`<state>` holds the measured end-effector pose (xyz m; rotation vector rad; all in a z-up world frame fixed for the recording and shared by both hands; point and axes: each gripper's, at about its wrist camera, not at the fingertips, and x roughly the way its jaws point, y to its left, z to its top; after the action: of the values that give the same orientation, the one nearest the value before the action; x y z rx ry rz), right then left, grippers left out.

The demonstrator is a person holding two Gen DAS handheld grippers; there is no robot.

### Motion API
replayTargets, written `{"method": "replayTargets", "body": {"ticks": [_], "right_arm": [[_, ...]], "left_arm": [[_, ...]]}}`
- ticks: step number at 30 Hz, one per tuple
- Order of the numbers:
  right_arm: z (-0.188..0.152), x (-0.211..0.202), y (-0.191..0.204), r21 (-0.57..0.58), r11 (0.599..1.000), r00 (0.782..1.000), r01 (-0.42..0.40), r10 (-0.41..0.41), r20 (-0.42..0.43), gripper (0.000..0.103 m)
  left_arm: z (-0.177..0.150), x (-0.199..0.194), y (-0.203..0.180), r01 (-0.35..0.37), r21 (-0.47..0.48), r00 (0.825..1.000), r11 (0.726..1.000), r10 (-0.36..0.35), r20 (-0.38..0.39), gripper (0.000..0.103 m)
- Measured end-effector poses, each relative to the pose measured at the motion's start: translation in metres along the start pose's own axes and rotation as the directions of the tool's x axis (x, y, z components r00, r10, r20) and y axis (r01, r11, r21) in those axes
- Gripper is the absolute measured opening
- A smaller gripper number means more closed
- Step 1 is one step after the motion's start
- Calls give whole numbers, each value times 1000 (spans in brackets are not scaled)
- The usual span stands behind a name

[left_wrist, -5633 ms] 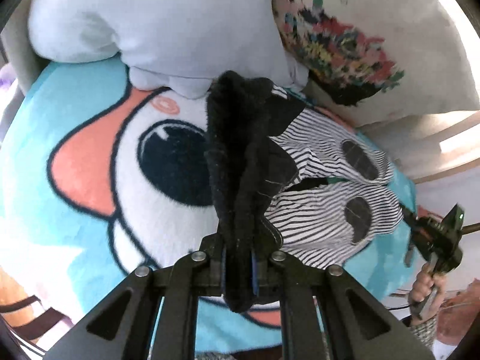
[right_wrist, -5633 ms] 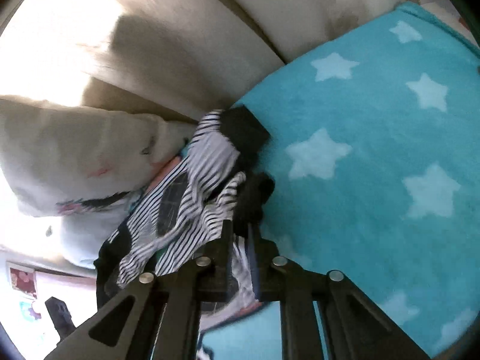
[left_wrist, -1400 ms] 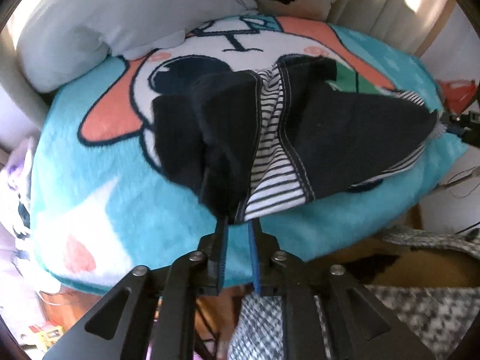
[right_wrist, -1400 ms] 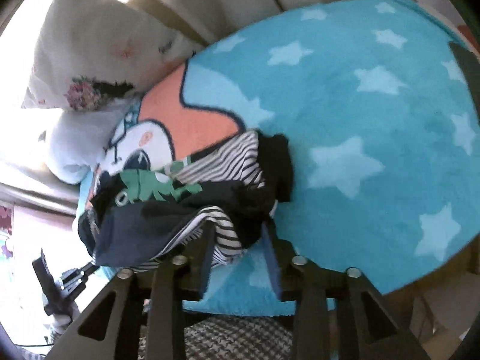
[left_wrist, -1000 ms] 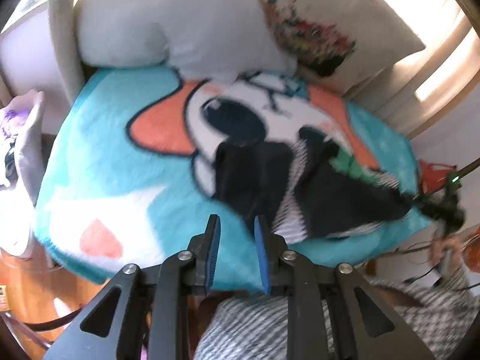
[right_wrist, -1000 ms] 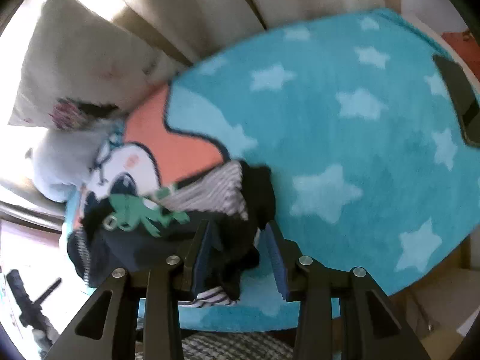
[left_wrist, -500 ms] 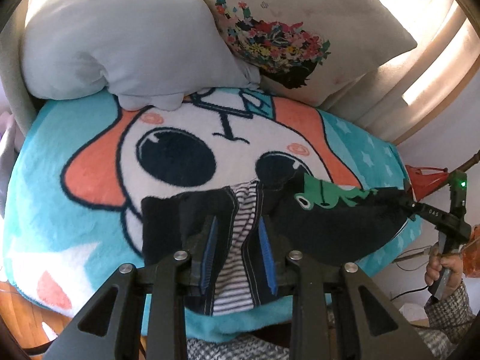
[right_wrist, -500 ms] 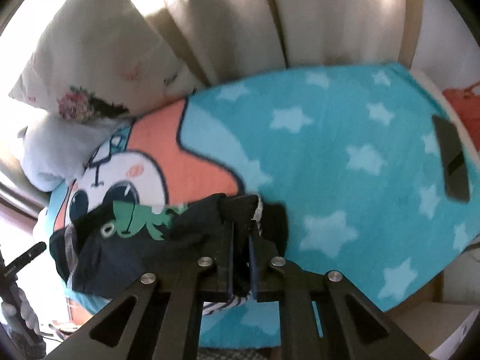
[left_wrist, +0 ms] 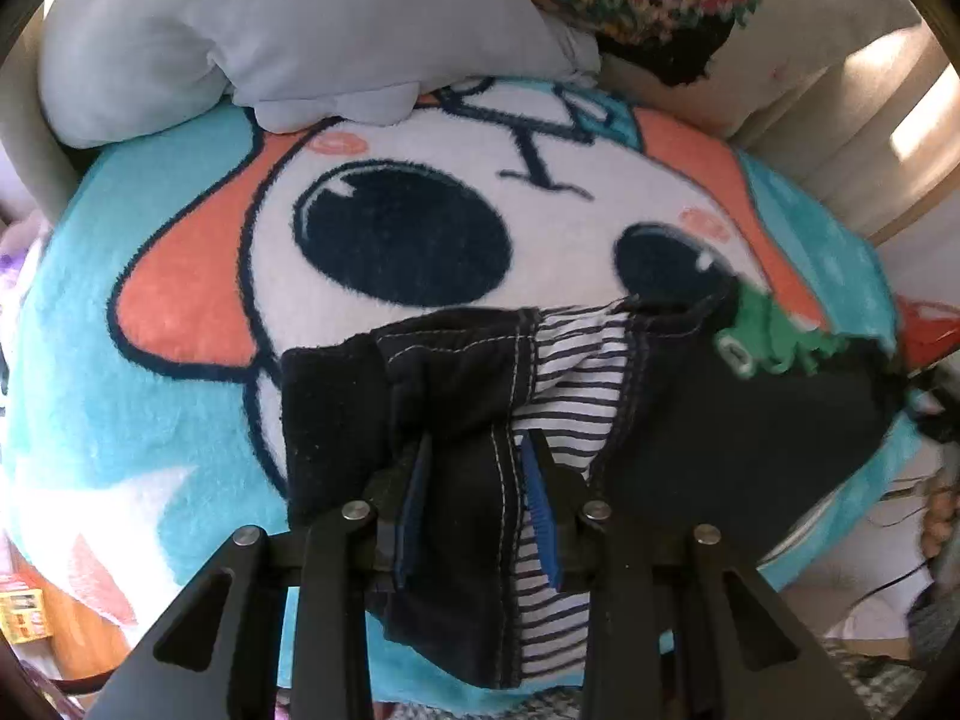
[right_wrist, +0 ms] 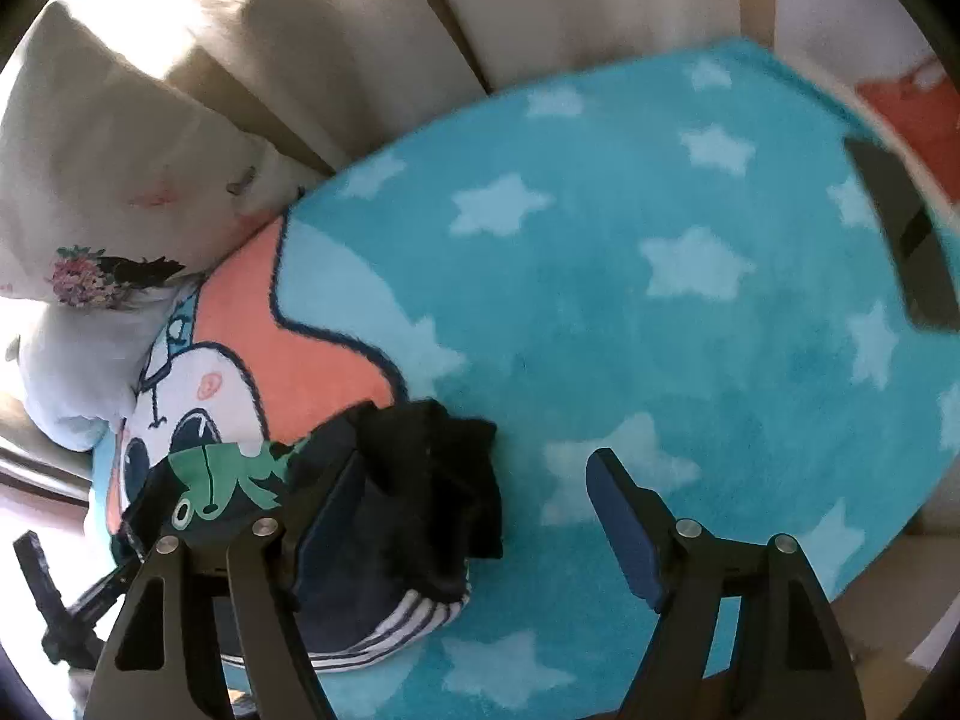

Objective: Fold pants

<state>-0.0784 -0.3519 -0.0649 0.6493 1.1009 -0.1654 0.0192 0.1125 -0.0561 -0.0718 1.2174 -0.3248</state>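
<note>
A: Currently we have the pants (left_wrist: 480, 420) laid in a rough fold on the blanket (left_wrist: 120, 420), at its near edge just below the cartoon face (left_wrist: 420, 228). The left gripper (left_wrist: 474, 480) straddles the dark waist seam; its jaws have just been opening slightly, the cloth lies between them, and the pads do not appear to press on it.

B: And the right gripper (right_wrist: 474, 498)?

A: Its jaws have just sprung wide. The fuzzy black cuff lies between them against the left finger, released.

B: Next move?

A: We judge the fold is set down. Next calls for regripping an edge, then flattening. The fabric is soft dark knit with white stitching, striped lining and a green print (left_wrist: 774, 342); the blanket is plush, so cloth may drag.
</note>
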Motion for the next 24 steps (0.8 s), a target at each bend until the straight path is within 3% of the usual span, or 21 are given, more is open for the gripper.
{"method": "replayTargets", "body": {"ticks": [3, 5, 7, 13, 15, 17, 20, 22, 23, 24], "right_arm": [[-4, 10, -2, 30, 999, 999, -18, 19, -29, 81], [-7, 11, 0, 36, 999, 999, -24, 25, -28, 81], [-8, 14, 1, 37, 999, 999, -33, 34, -30, 81], [-9, 20, -3, 51, 998, 999, -39, 41, -33, 82], [-10, 21, -1, 43, 998, 999, -34, 36, -31, 84], [-10, 23, 3, 27, 999, 999, -26, 27, -32, 87], [-11, 27, 9, 10, 1000, 1000, -8, 8, -23, 90], [-14, 30, 15, -14, 1000, 1000, 27, -27, -7, 90], [-16, 32, 20, -40, 998, 999, 42, -42, -2, 90], [-18, 33, 26, -79, 995, 998, 57, -57, 2, 81]], "left_arm": [[5, -29, 23, 142, -96, 989, 985, -136, 67, 30], [5, -36, 42, 188, -153, 980, 970, -176, 89, 39], [3, -35, 64, 188, -223, 981, 956, -172, 90, 53], [0, -14, 83, 224, -249, 974, 942, -218, 54, 61], [4, -10, 75, 210, -208, 978, 955, -206, 41, 63], [11, -4, 63, 181, -160, 984, 970, -177, 34, 73], [22, 16, 44, 133, -113, 991, 985, -135, -4, 79], [27, 25, 33, 44, -82, 998, 996, -46, -32, 79], [30, 25, 27, 7, -66, 999, 998, -9, -39, 66], [31, 23, 25, -9, -56, 999, 998, 7, -34, 51]]}}
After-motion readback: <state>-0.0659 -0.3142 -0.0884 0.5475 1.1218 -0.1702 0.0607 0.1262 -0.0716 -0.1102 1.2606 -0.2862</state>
